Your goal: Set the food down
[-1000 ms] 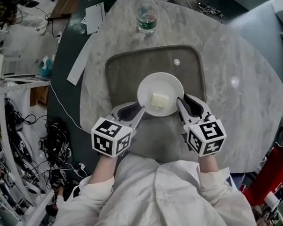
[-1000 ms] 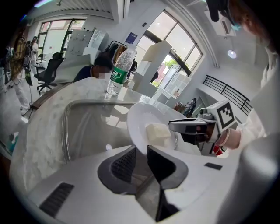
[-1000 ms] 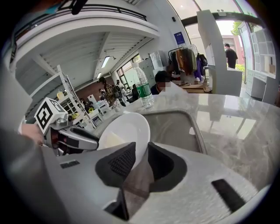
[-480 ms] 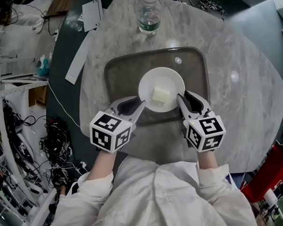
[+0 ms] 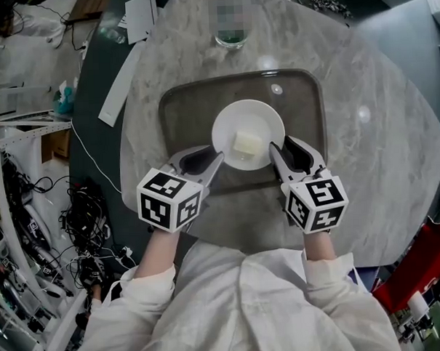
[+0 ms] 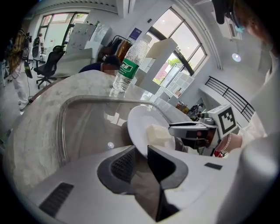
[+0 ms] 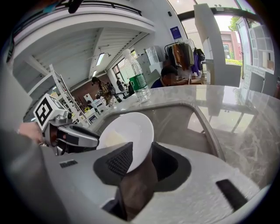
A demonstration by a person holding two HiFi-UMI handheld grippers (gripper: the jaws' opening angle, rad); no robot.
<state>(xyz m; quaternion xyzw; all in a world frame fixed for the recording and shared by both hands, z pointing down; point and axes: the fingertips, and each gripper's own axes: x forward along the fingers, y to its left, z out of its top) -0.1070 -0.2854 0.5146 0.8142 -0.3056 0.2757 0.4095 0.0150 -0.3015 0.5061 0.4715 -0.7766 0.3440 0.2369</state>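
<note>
Food (image 5: 248, 143) could slide if the plate (image 5: 231, 127) tips; left hand-held gripper (image 5: 218, 158) clamps its rim, right hand-held gripper (image 5: 274, 148) has just been opening its jaws around it.

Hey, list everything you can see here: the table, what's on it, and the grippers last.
table: one, grey marble, under everything
tray: one, dark grey, middle of table
plate: one, white, at tray's middle
food block: one, pale yellow, on plate
bottle: one, clear with green label, table's far edge
white strip: one, table's left edge
left gripper: one, grey, shut on plate's rim
right gripper: one, grey, jaws just been opening, plate's rim between them
sleeves: two, white, bottom of head view
</note>
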